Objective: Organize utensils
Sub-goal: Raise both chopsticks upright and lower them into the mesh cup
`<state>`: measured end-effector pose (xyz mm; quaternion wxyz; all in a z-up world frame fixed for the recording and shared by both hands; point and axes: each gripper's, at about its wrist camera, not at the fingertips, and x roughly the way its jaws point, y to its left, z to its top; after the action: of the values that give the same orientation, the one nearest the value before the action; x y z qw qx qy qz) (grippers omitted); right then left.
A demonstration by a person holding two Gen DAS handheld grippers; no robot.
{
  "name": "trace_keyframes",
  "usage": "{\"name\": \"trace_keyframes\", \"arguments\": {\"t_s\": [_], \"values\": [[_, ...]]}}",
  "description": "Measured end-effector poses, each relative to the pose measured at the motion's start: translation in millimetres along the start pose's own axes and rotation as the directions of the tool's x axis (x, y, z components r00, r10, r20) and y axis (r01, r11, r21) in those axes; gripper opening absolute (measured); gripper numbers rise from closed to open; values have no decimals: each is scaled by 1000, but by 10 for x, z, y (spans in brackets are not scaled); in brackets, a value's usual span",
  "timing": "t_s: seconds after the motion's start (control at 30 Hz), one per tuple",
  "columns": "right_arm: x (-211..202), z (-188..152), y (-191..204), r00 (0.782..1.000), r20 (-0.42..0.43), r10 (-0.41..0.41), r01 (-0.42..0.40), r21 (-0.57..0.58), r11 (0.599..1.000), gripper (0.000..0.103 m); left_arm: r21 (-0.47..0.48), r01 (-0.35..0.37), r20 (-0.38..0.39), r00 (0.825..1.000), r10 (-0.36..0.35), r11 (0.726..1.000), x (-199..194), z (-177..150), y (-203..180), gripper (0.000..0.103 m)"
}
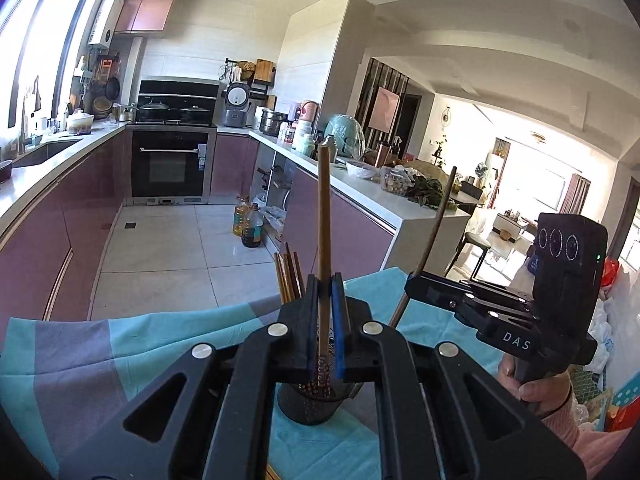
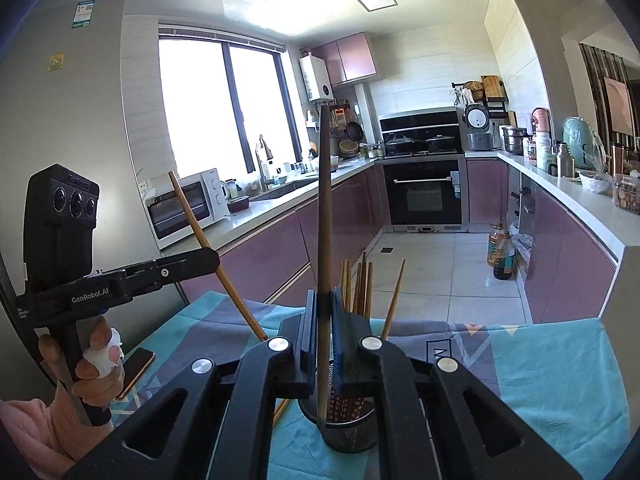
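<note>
A black mesh utensil holder [image 1: 310, 404] stands on the cloth-covered table and shows in the right wrist view [image 2: 348, 428] too. Several wooden chopsticks [image 1: 289, 276] stand in it, as the right wrist view [image 2: 357, 284] also shows. My left gripper [image 1: 325, 284] is shut on one chopstick [image 1: 323, 216], upright, its patterned tip over the holder. My right gripper [image 2: 325, 300] is shut on another chopstick [image 2: 325, 200], its lower end inside the holder. Each gripper appears in the other's view, the right [image 1: 416, 278] and the left [image 2: 214, 258], each with its chopstick slanting through it.
A teal and grey cloth [image 1: 120, 344] covers the table. A phone [image 2: 136, 372] lies on it at the left. One loose chopstick [image 2: 280, 410] lies beside the holder. Kitchen counters, an oven [image 2: 424, 192] and oil bottles [image 2: 500, 256] on the floor lie beyond the table edge.
</note>
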<state>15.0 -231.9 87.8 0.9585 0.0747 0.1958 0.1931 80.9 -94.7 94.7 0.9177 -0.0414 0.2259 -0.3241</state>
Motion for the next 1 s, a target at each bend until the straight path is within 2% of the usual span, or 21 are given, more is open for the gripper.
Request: {"name": "trace_keyframes", "arguments": {"t_s": [0.3, 0.6, 0.83, 1.0], "values": [[129, 16, -97, 1000, 0, -9, 9, 29, 1000, 6, 18, -11, -111, 994, 13, 1000, 403, -206, -64, 7], [158, 88, -123, 1000, 8, -16, 16, 32, 999, 6, 25, -9, -174, 985, 13, 1000, 590, -300, -2, 7], [395, -69, -128, 996, -87, -14, 17, 28, 999, 6, 35, -6, -230, 973, 14, 999, 731, -384, 35, 7], [589, -185, -110, 985, -171, -14, 18, 21, 1000, 6, 28, -12, -252, 967, 19, 1000, 838, -398, 94, 7]]}}
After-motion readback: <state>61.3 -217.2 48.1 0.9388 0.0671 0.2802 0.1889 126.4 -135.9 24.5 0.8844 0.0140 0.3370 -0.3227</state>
